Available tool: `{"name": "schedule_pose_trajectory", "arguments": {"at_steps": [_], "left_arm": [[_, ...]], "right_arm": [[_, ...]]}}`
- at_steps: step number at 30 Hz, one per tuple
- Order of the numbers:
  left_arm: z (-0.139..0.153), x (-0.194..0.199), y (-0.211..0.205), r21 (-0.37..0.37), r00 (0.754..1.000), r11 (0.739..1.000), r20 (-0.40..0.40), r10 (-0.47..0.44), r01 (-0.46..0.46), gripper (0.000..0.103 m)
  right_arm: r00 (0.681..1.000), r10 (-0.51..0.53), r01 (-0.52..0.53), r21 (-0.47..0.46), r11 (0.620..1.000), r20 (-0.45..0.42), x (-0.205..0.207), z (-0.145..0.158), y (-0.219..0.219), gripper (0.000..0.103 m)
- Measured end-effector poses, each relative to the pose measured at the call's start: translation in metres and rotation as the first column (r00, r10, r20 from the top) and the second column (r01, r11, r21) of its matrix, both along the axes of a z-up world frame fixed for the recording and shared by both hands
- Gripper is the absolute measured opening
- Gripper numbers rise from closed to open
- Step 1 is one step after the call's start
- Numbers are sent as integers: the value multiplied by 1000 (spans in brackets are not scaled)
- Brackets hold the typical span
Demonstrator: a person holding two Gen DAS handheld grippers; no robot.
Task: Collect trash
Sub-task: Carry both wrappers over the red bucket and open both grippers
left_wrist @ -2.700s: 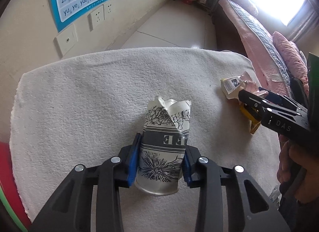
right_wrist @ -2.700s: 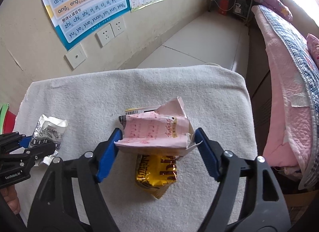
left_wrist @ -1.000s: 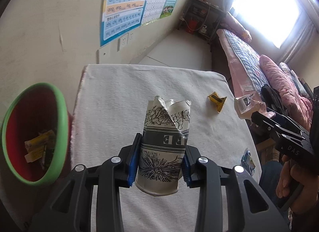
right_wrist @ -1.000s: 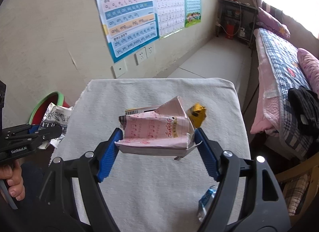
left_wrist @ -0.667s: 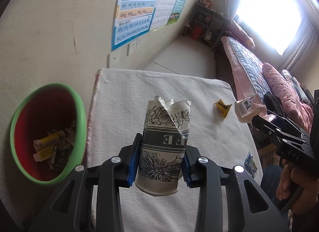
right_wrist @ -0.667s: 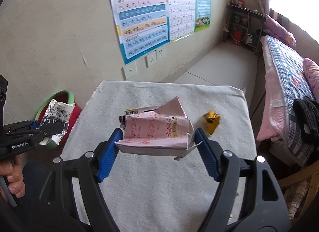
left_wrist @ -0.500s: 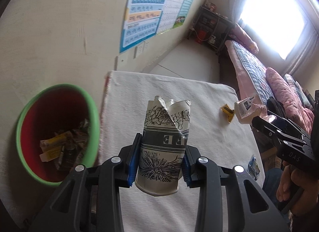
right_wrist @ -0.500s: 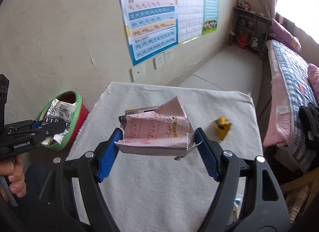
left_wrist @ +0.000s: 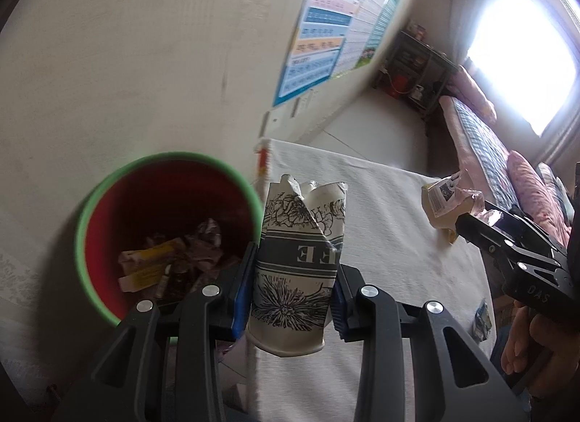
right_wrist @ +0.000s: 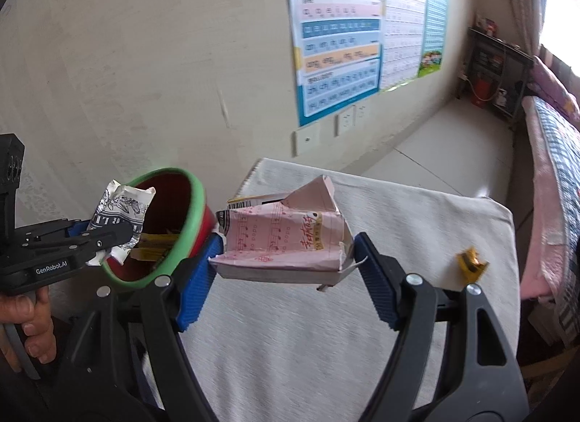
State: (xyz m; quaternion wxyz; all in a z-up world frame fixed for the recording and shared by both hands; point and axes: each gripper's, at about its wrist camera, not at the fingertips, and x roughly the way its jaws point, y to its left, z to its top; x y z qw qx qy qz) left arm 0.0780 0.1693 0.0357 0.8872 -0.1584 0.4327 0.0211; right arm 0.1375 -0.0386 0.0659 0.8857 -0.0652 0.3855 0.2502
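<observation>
Left gripper (left_wrist: 290, 298) is clamped on a crushed paper cup (left_wrist: 299, 259) with black floral print, held at the near rim of the red bin (left_wrist: 83, 226) with its green lip; the bin sits beside the table, against the wall, holding yellow wrappers. Right gripper (right_wrist: 286, 273) grips a flattened pink carton (right_wrist: 282, 240), held above the towel-covered table (right_wrist: 398, 226), near its bin-side edge. A small yellow wrapper (right_wrist: 471, 264) lies on the cloth toward the far right. Nothing stands between cup and bin. Beyond: wall posters (right_wrist: 340, 34), sockets, a pink-quilted bed (left_wrist: 482, 139).
</observation>
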Motion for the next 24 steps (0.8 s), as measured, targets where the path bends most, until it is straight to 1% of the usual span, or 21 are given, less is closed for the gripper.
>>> {"name": "schedule_pose_trajectory", "arguments": {"at_steps": [8,12,21,24], "left_arm": [[-3,-11,42,4,997,997,-2,73,-73,33],[-6,-18,65,-4,994,994,-4,113,-113,33],[-18,-31,112,-24,985,985,-16,173,-173,33],[-23,-32,122,-33,982,982,-21,187,-188,33]], "right_arm": [[998,63,-63,-3,998,-9,6,-5,46,72],[993,113,-113,-4,994,-18,8,-11,76,72],[974,223,-225,-20,974,-48,6,-24,141,72],[964,259,-261,-32,965,-57,6,-30,161,72]]}}
